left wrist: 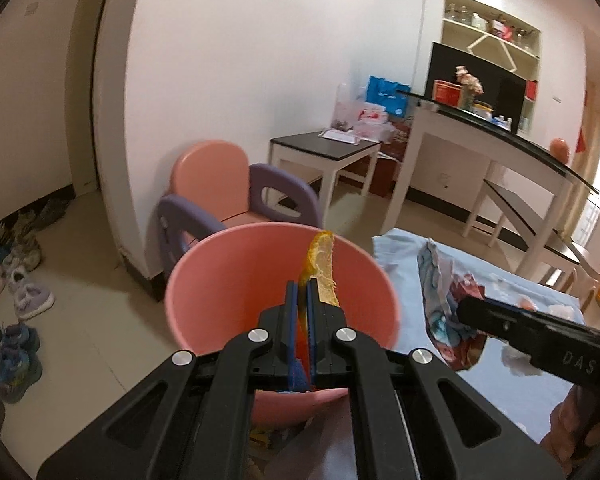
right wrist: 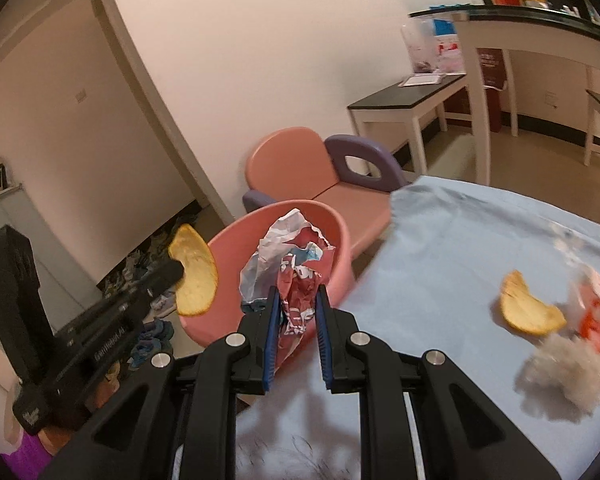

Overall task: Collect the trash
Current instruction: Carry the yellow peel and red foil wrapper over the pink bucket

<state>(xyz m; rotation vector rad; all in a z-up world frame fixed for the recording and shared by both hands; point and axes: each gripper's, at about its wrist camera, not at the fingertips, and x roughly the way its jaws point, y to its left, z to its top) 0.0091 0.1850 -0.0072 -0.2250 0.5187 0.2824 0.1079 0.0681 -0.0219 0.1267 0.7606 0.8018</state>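
Left wrist view shows the orange peel clamped between the left gripper fingers, over the pink bin off the table edge. The right gripper fingers pinch a crumpled wrapper, seemingly nearing the rim. Next: release both inside; another peel waits.

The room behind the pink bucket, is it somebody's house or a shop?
Most likely somebody's house, a living or dining room. A small pink and purple child's chair stands by the wall, shoes lie scattered on the floor, and wall shelves hold jars above a dark-topped dining table.
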